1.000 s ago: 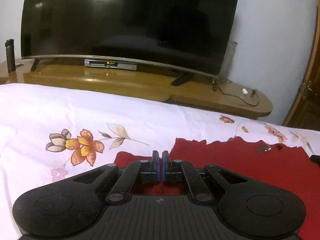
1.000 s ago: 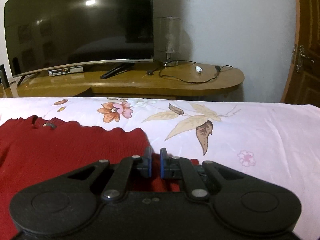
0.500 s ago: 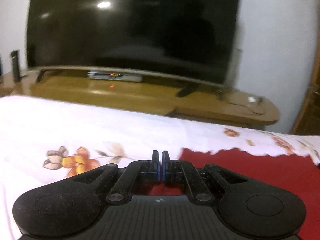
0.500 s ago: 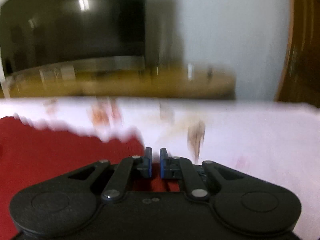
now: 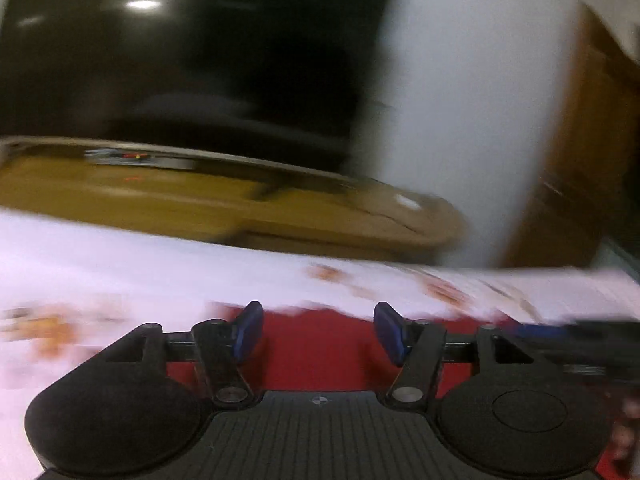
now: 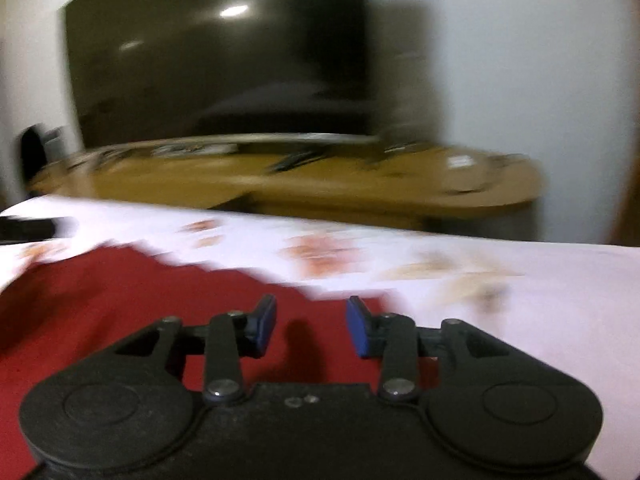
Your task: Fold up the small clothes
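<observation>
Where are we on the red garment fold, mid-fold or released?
Released, it seems. Done: red garment lies on the floral sheet, its edge let go. In hand: nothing; left gripper and right gripper both stand open above it. Left: blur hides whether further folds remain.

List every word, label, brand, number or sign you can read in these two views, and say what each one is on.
None can be read.
Small box under the television: red and green lights only, blurred, no digits legible.
Left gripper body: a small round cross mark, not text.
Right gripper body: two small dots, no lettering.
Red garment and floral sheet: no print or label visible.
</observation>
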### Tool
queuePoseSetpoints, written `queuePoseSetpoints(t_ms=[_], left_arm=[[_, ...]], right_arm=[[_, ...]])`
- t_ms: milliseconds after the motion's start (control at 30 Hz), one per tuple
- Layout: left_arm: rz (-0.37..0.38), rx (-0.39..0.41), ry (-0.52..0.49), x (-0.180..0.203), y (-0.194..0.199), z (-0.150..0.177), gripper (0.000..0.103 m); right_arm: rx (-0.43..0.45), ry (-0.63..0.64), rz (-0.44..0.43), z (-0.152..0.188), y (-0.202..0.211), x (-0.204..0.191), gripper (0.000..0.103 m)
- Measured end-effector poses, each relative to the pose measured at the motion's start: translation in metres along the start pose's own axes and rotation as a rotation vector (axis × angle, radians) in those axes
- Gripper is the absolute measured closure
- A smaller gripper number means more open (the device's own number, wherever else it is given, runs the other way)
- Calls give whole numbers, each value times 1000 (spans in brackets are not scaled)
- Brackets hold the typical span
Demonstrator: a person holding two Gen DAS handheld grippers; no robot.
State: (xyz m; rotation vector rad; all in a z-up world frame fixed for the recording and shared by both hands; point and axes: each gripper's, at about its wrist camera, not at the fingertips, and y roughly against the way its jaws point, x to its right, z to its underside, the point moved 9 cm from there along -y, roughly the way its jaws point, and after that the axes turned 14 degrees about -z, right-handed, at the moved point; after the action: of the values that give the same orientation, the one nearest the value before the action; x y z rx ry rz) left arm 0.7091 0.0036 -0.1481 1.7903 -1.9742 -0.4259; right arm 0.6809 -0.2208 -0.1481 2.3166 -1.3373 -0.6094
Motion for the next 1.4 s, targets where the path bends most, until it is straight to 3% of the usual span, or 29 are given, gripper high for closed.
queuePoseSetpoints(t_ms=[67,133,167,233,267,300,333,400,467,500,600,833,900,933,1067,1267,1367,1400], left_arm=[[38,-55,-83,30,-10,13,43],[8,-128,-167,36,-24,30,43],[-15,-121,-200,27,-27,36,43],[-23,-120,-170,4,-22,35,43],[-47,-114,-187,-9,-17,35,43],[-110,-107,-222,-22,-16,36,36],[-115,-106,-218,-33,-15,36,30],[-140,-123,-174,-55,-12,33,28],[-172,-119,-177,-63,-19,32,28],[-176,-120,-174,-63,-19,32,28],[-201,-109,-205,-60,-19,31,28],[-203,-116,-201,-62,-17,28,28],[-216,-107,-204,-59,-10,25,28],[-218,-101,-206,-58,-3,23,28],[-153,-32,-196,-29,29,7,28],[-68,-75,-218,19,34,20,28],[-53,-112,-212,29,31,35,28],[-52,-126,-223,31,29,41,28]], right_arm=[[-42,18,-66,3,-20,-27,66],[-97,76,-81,10,-37,-43,66],[-122,112,-66,14,-42,-44,65],[-132,161,-67,15,-38,-38,55],[-130,153,-62,14,-32,-29,46],[-122,130,-57,13,-26,-17,44],[-124,112,-31,14,-19,-3,46],[-134,101,67,23,-3,34,49],[-114,26,28,28,10,54,49],[-110,39,35,28,12,56,45],[-108,32,71,31,9,55,46],[-67,-18,57,34,18,62,46],[-25,-25,58,29,30,58,60],[-6,-27,55,27,36,55,62],[40,0,8,20,51,32,59],[-18,67,-126,23,27,-28,58],[-62,122,-134,28,12,-50,58],[-66,138,-133,30,9,-55,53]])
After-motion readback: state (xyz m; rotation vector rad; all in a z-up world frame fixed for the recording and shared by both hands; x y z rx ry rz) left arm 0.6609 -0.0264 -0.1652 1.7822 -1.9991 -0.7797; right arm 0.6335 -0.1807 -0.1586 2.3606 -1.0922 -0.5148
